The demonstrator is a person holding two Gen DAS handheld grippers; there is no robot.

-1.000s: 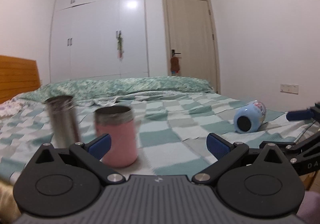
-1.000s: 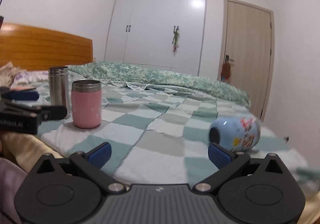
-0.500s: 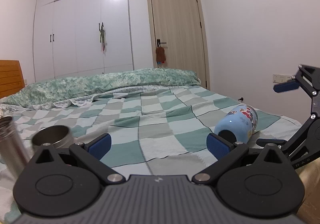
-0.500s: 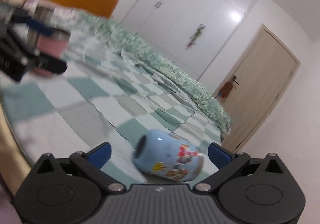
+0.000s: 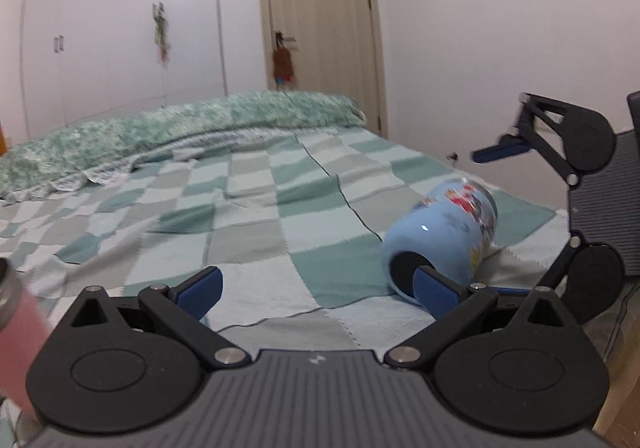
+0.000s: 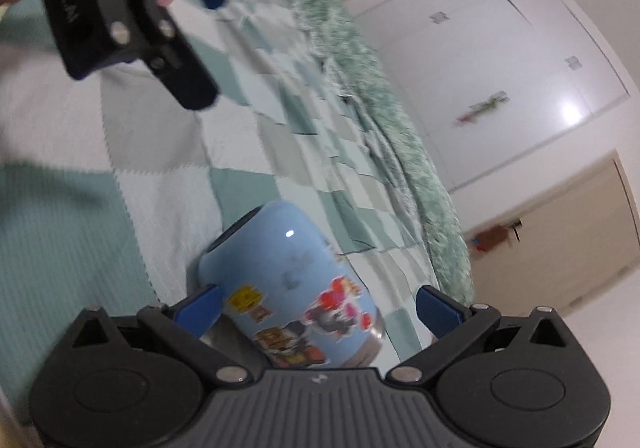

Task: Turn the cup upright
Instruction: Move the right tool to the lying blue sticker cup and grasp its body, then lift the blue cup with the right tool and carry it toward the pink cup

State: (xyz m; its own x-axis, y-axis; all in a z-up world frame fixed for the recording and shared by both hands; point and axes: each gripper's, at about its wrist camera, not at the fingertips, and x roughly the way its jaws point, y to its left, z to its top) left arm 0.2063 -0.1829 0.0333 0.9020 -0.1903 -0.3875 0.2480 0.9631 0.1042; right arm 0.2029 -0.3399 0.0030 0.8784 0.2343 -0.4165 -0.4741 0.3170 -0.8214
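Both tongs have swung over toward the blue cartoon-printed cup (image 6: 298,288) since a moment ago, and the right tongs (image 6: 318,306) have rolled steeply sideways, so the room leans in their view. They now straddle the cup with the jaws spread wide, one blue pad (image 6: 202,306) just beside its flank and the other standing off from it. The cup lies on its side on the green-and-white checked bedspread (image 5: 248,232), near the bed's edge, its dark mouth (image 5: 404,274) facing the left tongs (image 5: 318,290). Those are wide too, gripping nothing, with their right pad (image 5: 438,294) in front of the mouth. A pink tumbler (image 5: 14,332) stands at the far left edge of the left view, blurred.
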